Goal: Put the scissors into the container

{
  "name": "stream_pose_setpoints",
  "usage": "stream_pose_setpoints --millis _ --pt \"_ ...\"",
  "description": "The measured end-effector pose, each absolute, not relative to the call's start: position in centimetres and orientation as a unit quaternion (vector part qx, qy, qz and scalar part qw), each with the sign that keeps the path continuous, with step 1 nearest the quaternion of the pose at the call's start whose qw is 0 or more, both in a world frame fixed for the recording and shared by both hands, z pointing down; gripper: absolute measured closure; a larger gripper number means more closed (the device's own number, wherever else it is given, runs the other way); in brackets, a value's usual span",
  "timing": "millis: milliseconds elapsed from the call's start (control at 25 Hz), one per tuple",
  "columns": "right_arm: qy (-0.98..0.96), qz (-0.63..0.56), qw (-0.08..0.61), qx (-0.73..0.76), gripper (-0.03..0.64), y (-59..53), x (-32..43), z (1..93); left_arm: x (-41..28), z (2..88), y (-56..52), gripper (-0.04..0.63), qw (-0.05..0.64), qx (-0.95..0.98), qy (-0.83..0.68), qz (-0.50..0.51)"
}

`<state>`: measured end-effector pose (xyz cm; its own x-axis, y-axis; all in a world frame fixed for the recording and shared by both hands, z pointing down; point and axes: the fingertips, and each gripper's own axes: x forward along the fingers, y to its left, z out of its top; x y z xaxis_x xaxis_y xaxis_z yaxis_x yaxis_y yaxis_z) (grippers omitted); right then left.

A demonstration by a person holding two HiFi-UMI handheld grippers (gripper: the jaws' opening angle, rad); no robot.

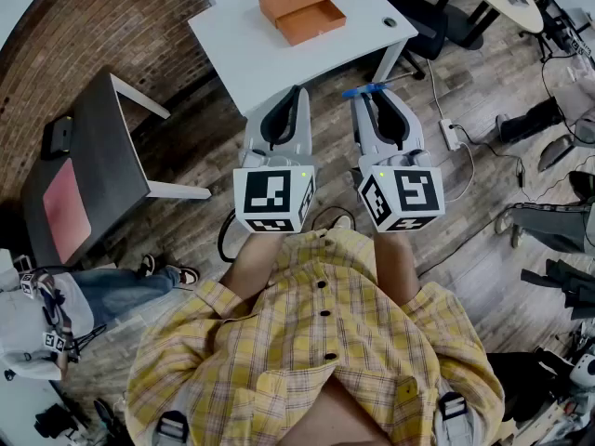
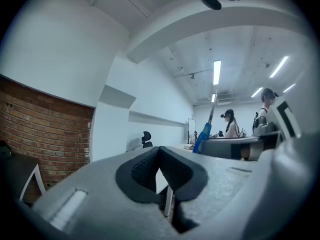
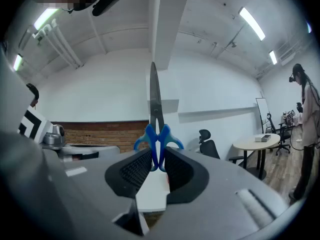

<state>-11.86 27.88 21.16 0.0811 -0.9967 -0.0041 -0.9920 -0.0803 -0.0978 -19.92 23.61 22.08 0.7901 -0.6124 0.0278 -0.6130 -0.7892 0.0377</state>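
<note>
Right hand-held gripper clamped on blue-handled scissors, blades pointing out past jaws, left hand-held gripper jaws together, empty, orange container toward worktop's far edge

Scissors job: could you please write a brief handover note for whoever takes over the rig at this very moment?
Right gripper: shut on the scissors, blue handles between the pads, blades pointing away.
Left gripper: shut, empty.
Container: orange, open, on the white table ahead; nothing seen inside it.
Done: scissors picked up.
Left: carry them over the container and release them into it.
</note>
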Motion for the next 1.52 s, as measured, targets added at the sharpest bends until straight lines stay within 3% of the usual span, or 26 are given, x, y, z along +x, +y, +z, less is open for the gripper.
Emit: stream_pose_setpoints --millis 920,1520 --pt "0.716 -0.028 0.026 -0.697 0.528 31.2 -2.7 22.5 -11.6 23.5 28.5 0.595 -0.011 0.923 -0.382 0.052" --pt "0.719 -0.024 -0.001 -0.695 0.528 25.9 0.3 23.9 -8.9 25.9 22.5 0.595 0.010 0.917 -0.397 0.038"
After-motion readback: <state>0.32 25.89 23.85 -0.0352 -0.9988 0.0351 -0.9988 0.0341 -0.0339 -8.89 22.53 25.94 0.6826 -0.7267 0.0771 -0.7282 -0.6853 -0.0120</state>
